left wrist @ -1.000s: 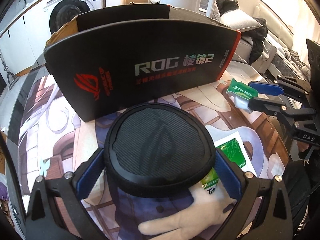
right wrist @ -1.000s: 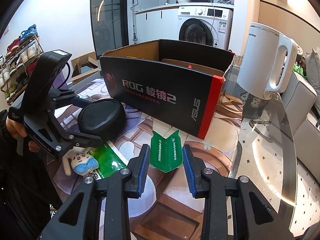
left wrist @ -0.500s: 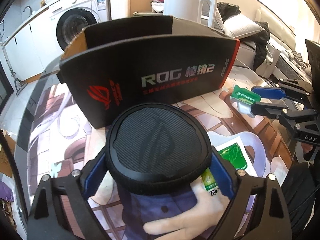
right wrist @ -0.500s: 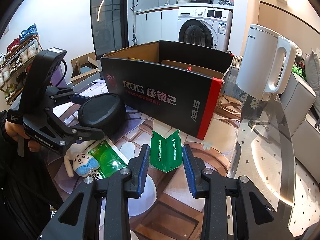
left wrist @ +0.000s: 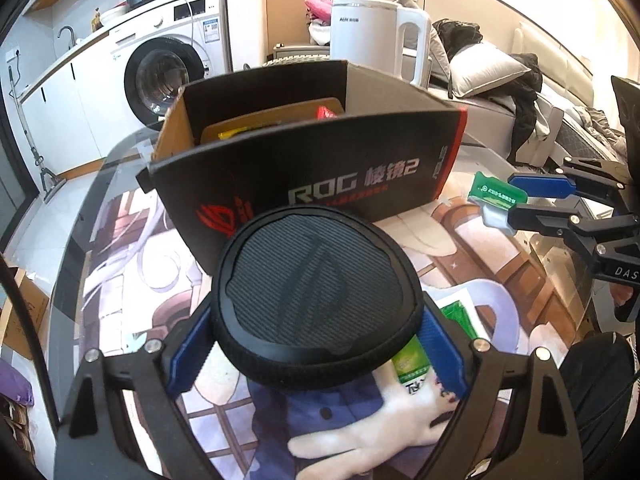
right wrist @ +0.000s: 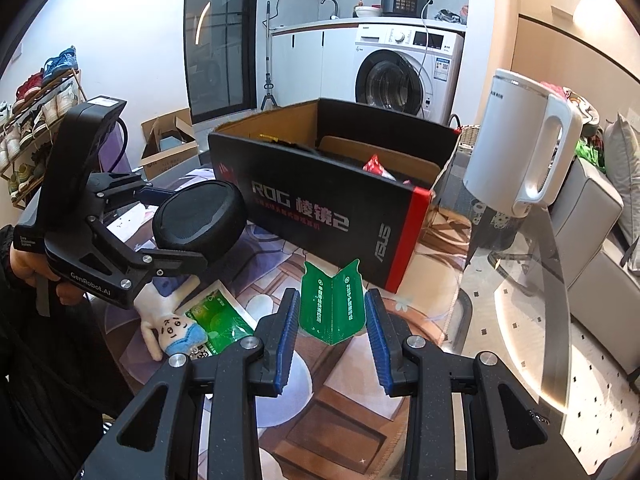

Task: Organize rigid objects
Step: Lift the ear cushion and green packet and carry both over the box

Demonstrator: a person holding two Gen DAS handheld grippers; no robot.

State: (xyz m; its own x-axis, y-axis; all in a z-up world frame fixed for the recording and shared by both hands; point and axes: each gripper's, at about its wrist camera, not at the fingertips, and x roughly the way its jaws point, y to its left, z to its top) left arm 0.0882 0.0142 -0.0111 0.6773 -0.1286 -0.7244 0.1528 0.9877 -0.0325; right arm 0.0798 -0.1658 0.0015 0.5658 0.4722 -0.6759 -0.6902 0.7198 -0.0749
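My left gripper [left wrist: 316, 344] is shut on a round black ROG case [left wrist: 316, 300] and holds it above the table, near the front wall of the open black ROG box [left wrist: 320, 184]; the case also shows in the right wrist view [right wrist: 200, 220]. My right gripper [right wrist: 330, 336] is shut on a folded green plastic card [right wrist: 332, 304], held in front of the box [right wrist: 332, 220]. The card also shows in the left wrist view [left wrist: 496, 196]. Inside the box lie a red packet [right wrist: 374, 166] and cardboard.
A white kettle [right wrist: 520, 152] stands right of the box. A plush doll [right wrist: 172, 328] and a green packet [right wrist: 216, 320] lie on the printed table mat under the left gripper. A washing machine [right wrist: 400, 72] and a sofa are behind.
My left gripper has lifted the round case higher, toward the box rim, so the box's inside now shows. My right gripper has risen slightly with the green card.
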